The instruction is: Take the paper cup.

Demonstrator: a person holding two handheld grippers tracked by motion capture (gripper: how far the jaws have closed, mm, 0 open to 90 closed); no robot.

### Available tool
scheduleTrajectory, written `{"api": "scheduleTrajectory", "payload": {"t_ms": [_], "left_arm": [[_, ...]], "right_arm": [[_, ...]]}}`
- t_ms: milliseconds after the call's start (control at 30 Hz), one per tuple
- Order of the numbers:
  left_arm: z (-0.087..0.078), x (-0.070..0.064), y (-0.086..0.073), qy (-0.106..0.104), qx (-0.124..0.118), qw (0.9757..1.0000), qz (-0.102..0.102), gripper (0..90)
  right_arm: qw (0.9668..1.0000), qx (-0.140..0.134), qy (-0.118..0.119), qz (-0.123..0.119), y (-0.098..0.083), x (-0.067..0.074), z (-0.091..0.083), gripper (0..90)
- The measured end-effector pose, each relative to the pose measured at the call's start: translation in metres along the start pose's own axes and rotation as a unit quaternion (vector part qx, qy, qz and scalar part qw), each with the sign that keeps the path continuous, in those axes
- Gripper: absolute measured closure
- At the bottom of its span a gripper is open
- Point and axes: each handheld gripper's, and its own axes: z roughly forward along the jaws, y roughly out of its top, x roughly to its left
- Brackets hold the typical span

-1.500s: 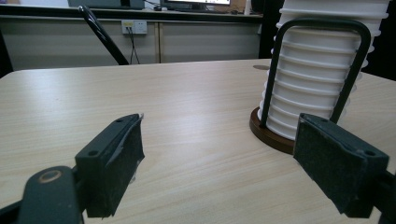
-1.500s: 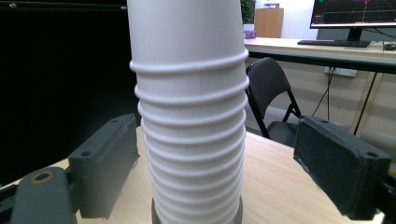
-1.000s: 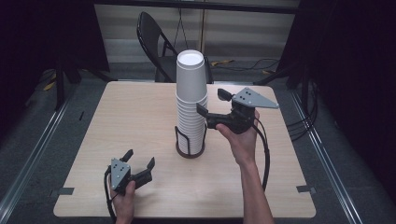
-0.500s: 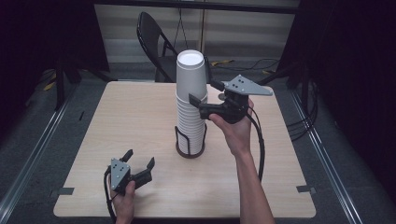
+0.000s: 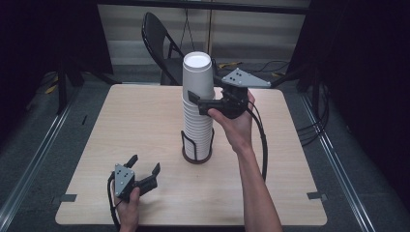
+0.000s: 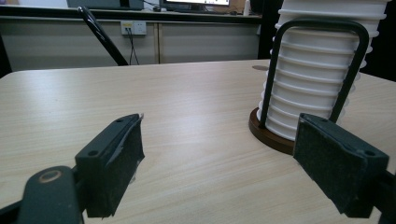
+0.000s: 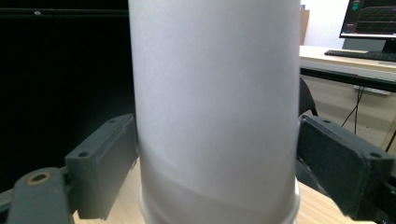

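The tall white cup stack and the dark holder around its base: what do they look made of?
The tall stack of white cups looks like matte paper, possibly foam: dull walls, rolled rims in ridges. The dark holder seems a brown wooden disc with black bent metal rods, judging by their thin, smooth curve.

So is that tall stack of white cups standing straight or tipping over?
Upright: the cup stack rises straight from its black wire holder on the table.
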Motion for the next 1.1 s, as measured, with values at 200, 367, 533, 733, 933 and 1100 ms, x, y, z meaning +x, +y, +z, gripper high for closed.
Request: {"api": "scheduleTrajectory", "payload": {"t_ms": [200, 367, 533, 733, 933, 1100], "left_arm": [[0.000, 0.000, 0.000, 0.000, -0.001, 1.0000, 0.000, 15.8], [0.000, 0.001, 0.000, 0.000, -0.001, 1.0000, -0.002, 15.8], [0.000, 0.000, 0.000, 0.000, -0.001, 1.0000, 0.000, 15.8], [-0.001, 0.001, 0.000, -0.001, -0.002, 1.0000, -0.003, 15.8], [-0.001, 0.001, 0.000, -0.001, -0.002, 1.0000, -0.001, 15.8], [-0.001, 0.001, 0.000, -0.001, -0.004, 1.0000, -0.003, 15.8]], "right_arm": [[1.0000, 0.009, 0.003, 0.002, 0.001, -0.002, 0.009, 10.2], [0.9998, 0.017, -0.001, -0.006, 0.002, 0.000, 0.016, 9.3], [0.9996, 0.026, -0.005, -0.008, 0.003, 0.001, 0.021, 9.3], [0.9993, 0.036, -0.013, -0.006, 0.000, 0.002, 0.028, 10.1], [0.9992, 0.033, -0.017, -0.012, 0.000, 0.002, 0.028, 11.5], [0.9994, 0.028, -0.018, -0.014, 0.001, 0.003, 0.027, 11.7]]}}
